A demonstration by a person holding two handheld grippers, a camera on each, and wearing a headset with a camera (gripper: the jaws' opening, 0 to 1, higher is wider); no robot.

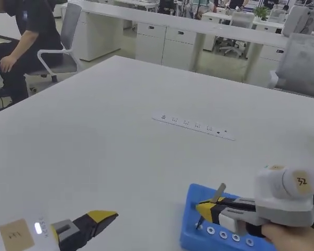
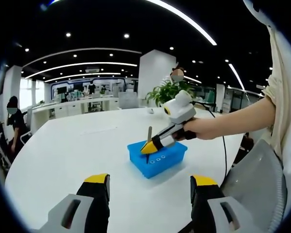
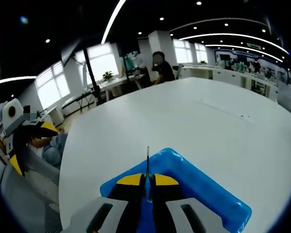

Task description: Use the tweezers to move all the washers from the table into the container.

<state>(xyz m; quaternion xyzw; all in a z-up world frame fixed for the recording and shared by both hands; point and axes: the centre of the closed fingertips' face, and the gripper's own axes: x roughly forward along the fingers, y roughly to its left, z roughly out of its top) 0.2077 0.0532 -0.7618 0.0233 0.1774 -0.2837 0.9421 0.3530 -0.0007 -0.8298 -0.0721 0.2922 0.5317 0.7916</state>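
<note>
A blue container (image 1: 191,222) sits on the white table near the front right, with several small metal washers (image 1: 223,234) in a row inside it. My right gripper (image 1: 201,205) hangs over the container, shut on a pair of thin metal tweezers (image 1: 217,192) whose tip points down into it. In the right gripper view the tweezers (image 3: 147,162) stick out between the closed jaws of the gripper (image 3: 147,180), above the container (image 3: 208,189). My left gripper (image 2: 150,180) stands open and holds nothing; it faces the container (image 2: 172,158) and washers (image 2: 157,158) from low at the table's front left (image 1: 107,215).
A flush socket strip (image 1: 193,125) lies in the table's middle. A person (image 1: 21,47) sits on a chair beyond the far left edge. A grey chair (image 1: 303,65) stands at the far right, with more desks behind.
</note>
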